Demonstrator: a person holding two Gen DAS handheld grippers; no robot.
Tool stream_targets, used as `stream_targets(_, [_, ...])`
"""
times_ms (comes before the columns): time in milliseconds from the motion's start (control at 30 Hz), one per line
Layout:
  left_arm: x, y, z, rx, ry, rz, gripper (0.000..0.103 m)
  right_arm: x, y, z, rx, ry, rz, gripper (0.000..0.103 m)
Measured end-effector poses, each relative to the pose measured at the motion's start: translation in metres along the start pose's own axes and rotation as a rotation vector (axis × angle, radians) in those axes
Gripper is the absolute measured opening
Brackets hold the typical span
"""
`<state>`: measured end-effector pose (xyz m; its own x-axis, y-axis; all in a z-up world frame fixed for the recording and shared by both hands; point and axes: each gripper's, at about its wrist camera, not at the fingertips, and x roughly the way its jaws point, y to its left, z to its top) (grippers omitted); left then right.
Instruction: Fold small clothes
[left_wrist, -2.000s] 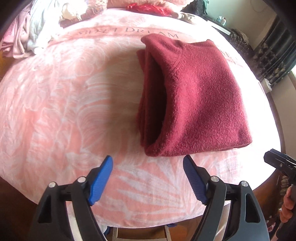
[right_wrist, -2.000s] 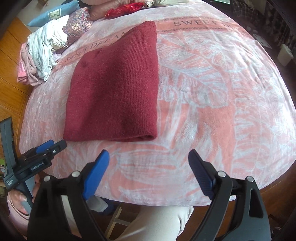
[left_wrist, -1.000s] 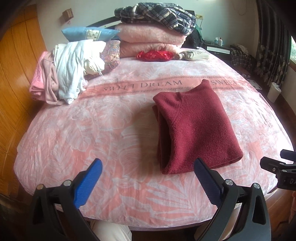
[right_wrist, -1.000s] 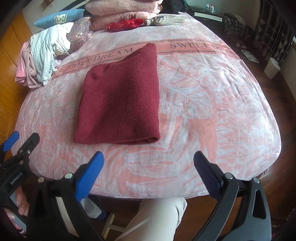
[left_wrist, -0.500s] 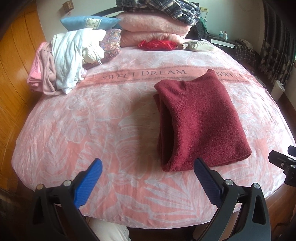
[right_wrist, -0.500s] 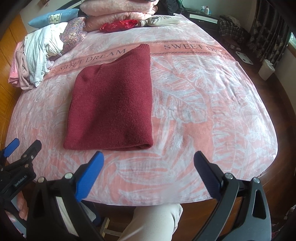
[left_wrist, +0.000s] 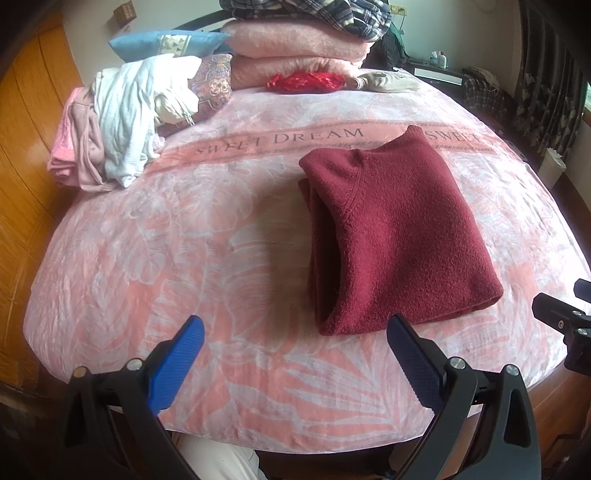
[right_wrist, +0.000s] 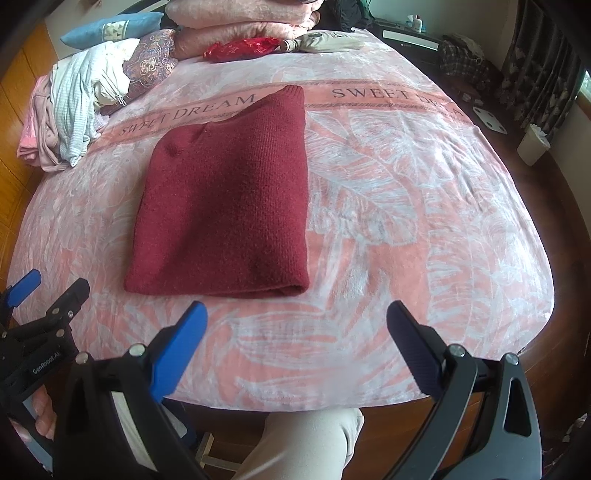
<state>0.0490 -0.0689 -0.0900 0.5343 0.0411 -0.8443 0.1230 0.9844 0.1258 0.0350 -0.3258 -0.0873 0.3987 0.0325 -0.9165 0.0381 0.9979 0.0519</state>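
Note:
A dark red knit sweater (left_wrist: 399, 236) lies folded on the pink leaf-print bedspread (left_wrist: 184, 240), its layered open edges facing left in the left wrist view. It also shows in the right wrist view (right_wrist: 229, 206). My left gripper (left_wrist: 291, 354) is open and empty above the bed's near edge, just short of the sweater's near left corner. My right gripper (right_wrist: 295, 332) is open and empty, hovering short of the sweater's near edge. Each gripper shows at the other view's edge: the right one (left_wrist: 561, 325) and the left one (right_wrist: 48, 299).
A heap of white and pink clothes (left_wrist: 110, 122) lies at the far left of the bed. Folded pink blankets (left_wrist: 295, 48), a blue pillow (left_wrist: 162, 42), a red cloth (left_wrist: 306, 81) and a beige item (left_wrist: 388, 81) sit at the head. A white bin (right_wrist: 532, 144) stands on the floor at right.
Both grippers pulled back and up from the sweater, then eased a little closer again. Both stayed open and empty. The sweater has not moved.

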Motion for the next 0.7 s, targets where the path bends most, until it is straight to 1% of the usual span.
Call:
stream_targets(367, [0.0044, 0.0011, -0.0009, -0.004, 0.014, -0.001, 0.099, 0.0013, 0.0023, 0.0005, -0.001, -0.002, -0.002, 0.097])
stream_targets(700, [0.0057, 0.002, -0.0022, -0.005, 0.007, -0.006, 0.099, 0.0034, 0.003, 0.002, 0.0, 0.002, -0.001, 0.097])
